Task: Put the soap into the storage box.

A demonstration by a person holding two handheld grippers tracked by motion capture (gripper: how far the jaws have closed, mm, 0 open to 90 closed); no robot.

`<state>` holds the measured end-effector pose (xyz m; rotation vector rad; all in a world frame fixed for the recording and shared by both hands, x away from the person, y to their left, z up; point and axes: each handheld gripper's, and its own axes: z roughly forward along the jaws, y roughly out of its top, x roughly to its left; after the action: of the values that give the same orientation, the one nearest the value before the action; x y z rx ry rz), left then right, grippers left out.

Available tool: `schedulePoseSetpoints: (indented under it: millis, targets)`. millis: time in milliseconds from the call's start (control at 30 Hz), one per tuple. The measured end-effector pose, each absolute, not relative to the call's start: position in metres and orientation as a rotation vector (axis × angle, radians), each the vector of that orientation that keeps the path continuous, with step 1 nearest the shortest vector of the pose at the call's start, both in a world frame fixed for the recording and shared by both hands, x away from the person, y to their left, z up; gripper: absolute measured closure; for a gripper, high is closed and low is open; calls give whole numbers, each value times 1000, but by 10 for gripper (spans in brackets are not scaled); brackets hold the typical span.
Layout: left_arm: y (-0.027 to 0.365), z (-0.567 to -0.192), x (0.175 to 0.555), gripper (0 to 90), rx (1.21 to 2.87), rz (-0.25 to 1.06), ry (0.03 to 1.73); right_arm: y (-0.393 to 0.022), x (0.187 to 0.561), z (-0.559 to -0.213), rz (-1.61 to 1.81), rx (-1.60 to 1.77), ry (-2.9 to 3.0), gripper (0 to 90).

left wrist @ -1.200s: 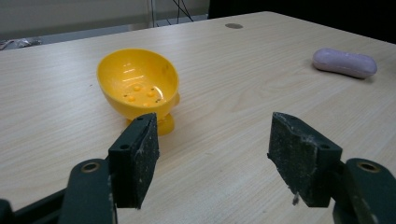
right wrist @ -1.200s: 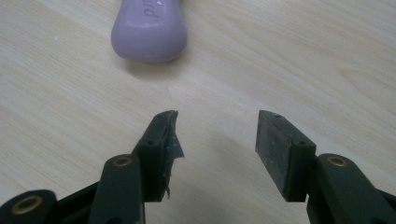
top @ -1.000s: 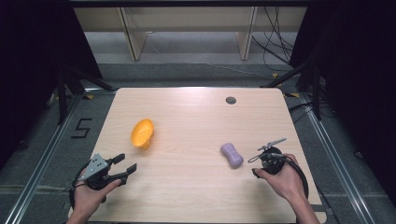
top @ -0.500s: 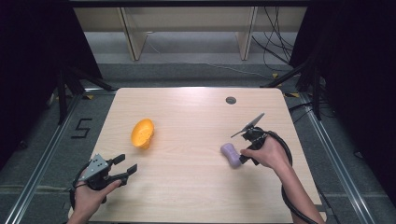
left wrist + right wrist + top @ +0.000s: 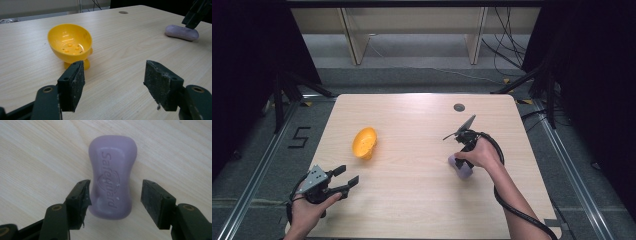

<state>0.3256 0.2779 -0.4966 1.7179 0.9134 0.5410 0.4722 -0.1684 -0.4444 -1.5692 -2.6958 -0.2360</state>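
Soap bar [image 5: 111, 176] lay ungrabbed on table [image 5: 412, 200]; right tongs [image 5: 113, 195] straddled it, just opening; left tongs [image 5: 115, 85] wide, empty; yellow dish [image 5: 70, 45] unfilled

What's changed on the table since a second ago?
The right gripper swung in from beside the purple soap bar to above it. Its fingers have just been opening and now straddle the bar, not yet gripping. The left gripper, yellow soap dish and soap stayed put.

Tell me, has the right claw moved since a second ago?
Yes. The right claw moved from the table's near right edge inward, toward the round hole, and now straddles the purple soap, jaws just opening.
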Motion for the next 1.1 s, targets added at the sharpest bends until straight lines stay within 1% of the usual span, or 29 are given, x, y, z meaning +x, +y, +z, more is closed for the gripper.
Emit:
schedulePoseSetpoints:
  millis: [100,167,200,433,567,600,667,833,1100]
  targets:
    - [278,-496,325,321,1722,544,919,-166,478,-450,-227,-1483,-2769,385]
    - [277,-496,324,321,1711,536,937,-162,478,-450,-207,-1520,-2732,385]
    - [278,-497,326,321,1716,542,912,-161,479,-450,-203,-1504,-2737,382]
    - [278,-497,326,320,1714,541,914,-157,485,-459,-197,-1463,-2760,371]
    - [278,-497,326,320,1710,538,916,-155,487,-464,-157,-1477,-2737,396]
    - [278,-496,325,319,1716,540,928,-157,490,-466,-155,-1404,-2803,402]
    - [278,-496,326,319,1719,541,921,-153,487,-466,-115,-1486,-2724,411]
    - [277,-498,327,319,1716,530,916,-152,491,-470,-99,-1462,-2734,457]
    - [277,-498,327,319,1730,532,924,-151,494,-474,-85,-1400,-2748,480]
